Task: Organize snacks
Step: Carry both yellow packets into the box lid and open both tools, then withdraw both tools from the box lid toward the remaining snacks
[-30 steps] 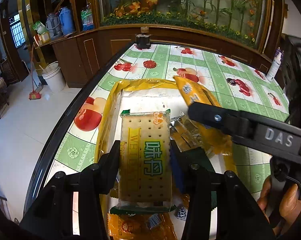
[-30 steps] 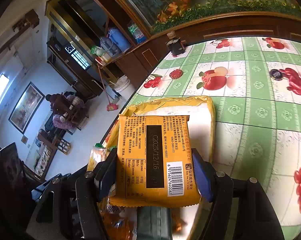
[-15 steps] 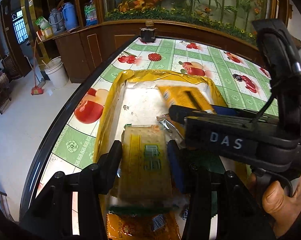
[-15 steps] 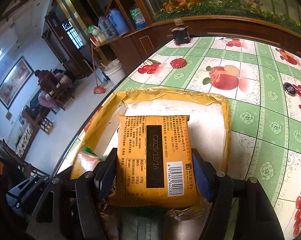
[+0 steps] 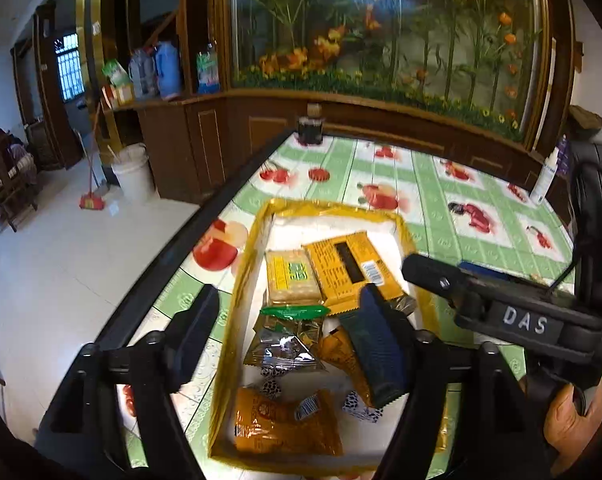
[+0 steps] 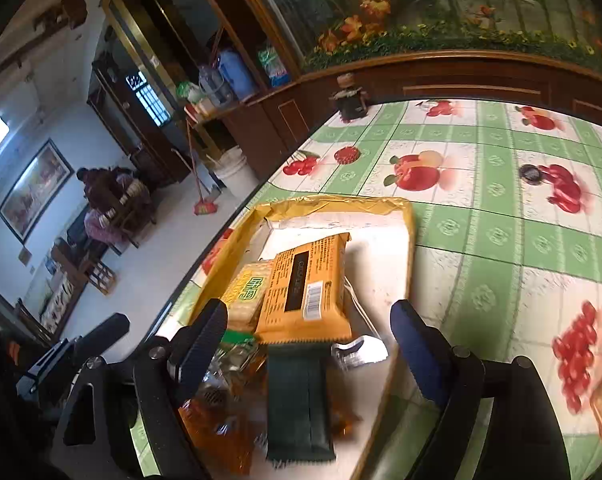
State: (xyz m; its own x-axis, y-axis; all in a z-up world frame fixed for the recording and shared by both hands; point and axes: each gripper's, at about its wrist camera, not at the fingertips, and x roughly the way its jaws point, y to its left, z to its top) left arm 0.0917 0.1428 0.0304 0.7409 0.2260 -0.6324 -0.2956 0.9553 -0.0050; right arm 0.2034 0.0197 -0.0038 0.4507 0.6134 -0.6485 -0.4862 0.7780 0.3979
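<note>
A yellow-rimmed tray (image 5: pixel 243 280) (image 6: pixel 409 216) lies on the fruit-print tablecloth and holds several snack packs. A cracker pack with green lettering (image 5: pixel 291 278) (image 6: pixel 249 288) and an orange pack with a barcode (image 5: pixel 349 268) (image 6: pixel 305 288) lie side by side in it. Nearer me lie a green-topped foil pack (image 5: pixel 289 340), an orange pack (image 5: pixel 285 424) and a dark green pack (image 6: pixel 299 392). My left gripper (image 5: pixel 285 344) is open and empty above the tray. My right gripper (image 6: pixel 309 344) is open and empty just behind the orange pack; its body also shows in the left wrist view (image 5: pixel 501 312).
The table's dark edge (image 5: pixel 173 256) runs along the left, with floor below. A small dark jar (image 5: pixel 309 128) (image 6: pixel 349 98) stands at the far table corner. A white spray bottle (image 5: pixel 545 180) stands at the far right. A wooden cabinet with flowers lies behind.
Both grippers opened and let go: the cracker pack and the orange pack now lie in the tray. Both grippers pulled back and up from the tray.
</note>
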